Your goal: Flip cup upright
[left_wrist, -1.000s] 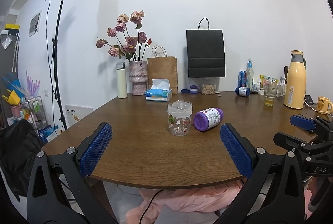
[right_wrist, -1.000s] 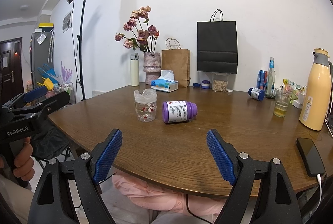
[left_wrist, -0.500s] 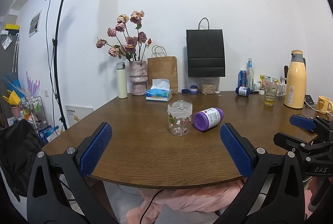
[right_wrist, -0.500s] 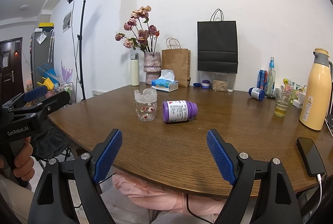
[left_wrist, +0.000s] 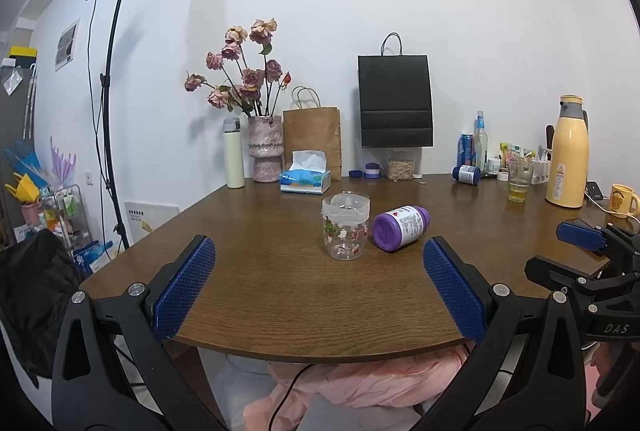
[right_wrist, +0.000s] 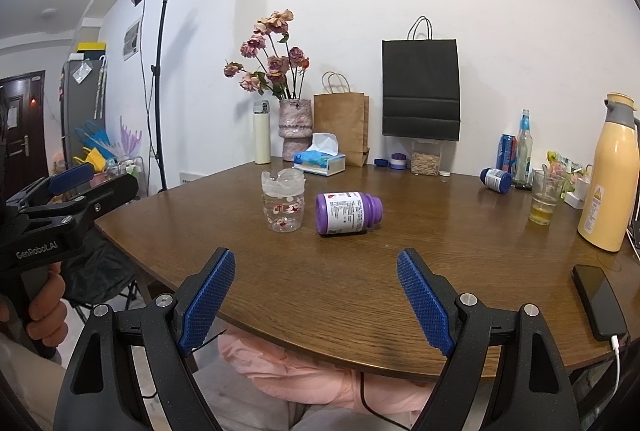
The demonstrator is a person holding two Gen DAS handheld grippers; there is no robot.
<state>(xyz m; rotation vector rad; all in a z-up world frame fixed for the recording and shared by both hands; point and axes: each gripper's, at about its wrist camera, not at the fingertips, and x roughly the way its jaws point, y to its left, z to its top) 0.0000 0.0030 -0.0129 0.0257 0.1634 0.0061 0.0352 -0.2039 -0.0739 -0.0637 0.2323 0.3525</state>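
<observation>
A clear plastic cup (left_wrist: 346,231) (right_wrist: 283,203) with small red and green prints and a whitish band near its top stands mid-table; whether its mouth faces up or down I cannot tell. A purple bottle (left_wrist: 400,227) (right_wrist: 347,213) lies on its side just right of it. My left gripper (left_wrist: 318,243) is open and empty, held back over the table's near edge, well short of the cup. Further right, the right gripper (right_wrist: 315,253) is likewise open and empty at the near edge. Each gripper shows at the side of the other's view.
Along the back of the brown table (left_wrist: 280,295) stand a vase of roses (left_wrist: 265,147), a tissue box (left_wrist: 306,181), paper bags, a white flask and jars. On the right are a yellow thermos (right_wrist: 610,175), a glass (right_wrist: 545,197), bottles and a phone (right_wrist: 598,301) on a cable. A light stand (left_wrist: 108,103) rises at left.
</observation>
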